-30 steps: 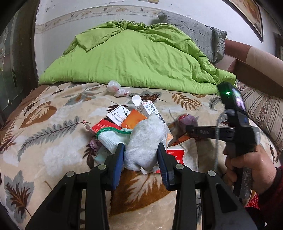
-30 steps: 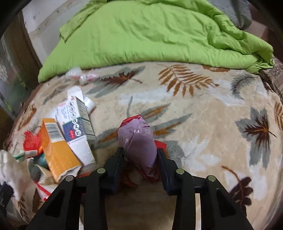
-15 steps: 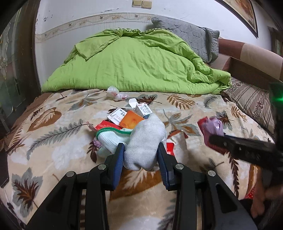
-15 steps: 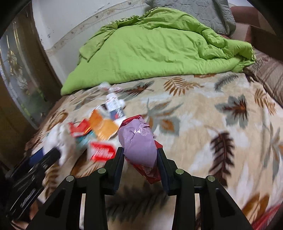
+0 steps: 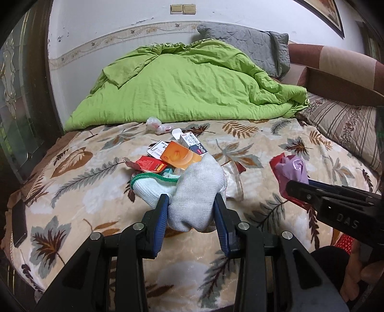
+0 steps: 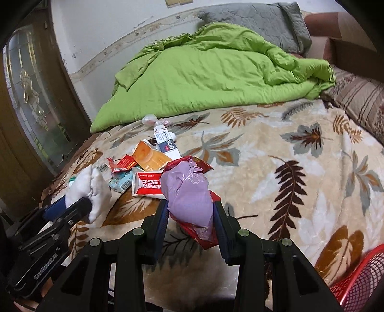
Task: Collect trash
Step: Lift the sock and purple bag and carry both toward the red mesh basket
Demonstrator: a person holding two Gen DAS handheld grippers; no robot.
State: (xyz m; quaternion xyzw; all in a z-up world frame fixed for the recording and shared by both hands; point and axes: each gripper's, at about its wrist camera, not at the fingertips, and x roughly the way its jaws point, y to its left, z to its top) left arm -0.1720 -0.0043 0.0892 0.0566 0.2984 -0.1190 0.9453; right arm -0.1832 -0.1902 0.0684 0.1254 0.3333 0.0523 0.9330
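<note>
Bed with leaf-print blanket [image 5: 276, 144], green duvet [image 5: 192, 88] and grey pillow [image 5: 249, 45] against a white wall [image 5: 120, 19] bearing switches [image 5: 183, 9]; glazed door [image 6: 36, 96] at left.

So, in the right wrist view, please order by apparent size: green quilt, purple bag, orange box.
1. green quilt
2. purple bag, though nearness to the camera enlarges it
3. orange box

Soft, even indoor light fills both views — no harsh glare, only faint shadows under the litter on the bed [image 5: 100, 182]. Fisheye bending curves the wall [image 5: 120, 21] and darkens the corners. The right wrist view is slightly smeared — the green quilt [image 6: 216, 79] looks soft.
</note>
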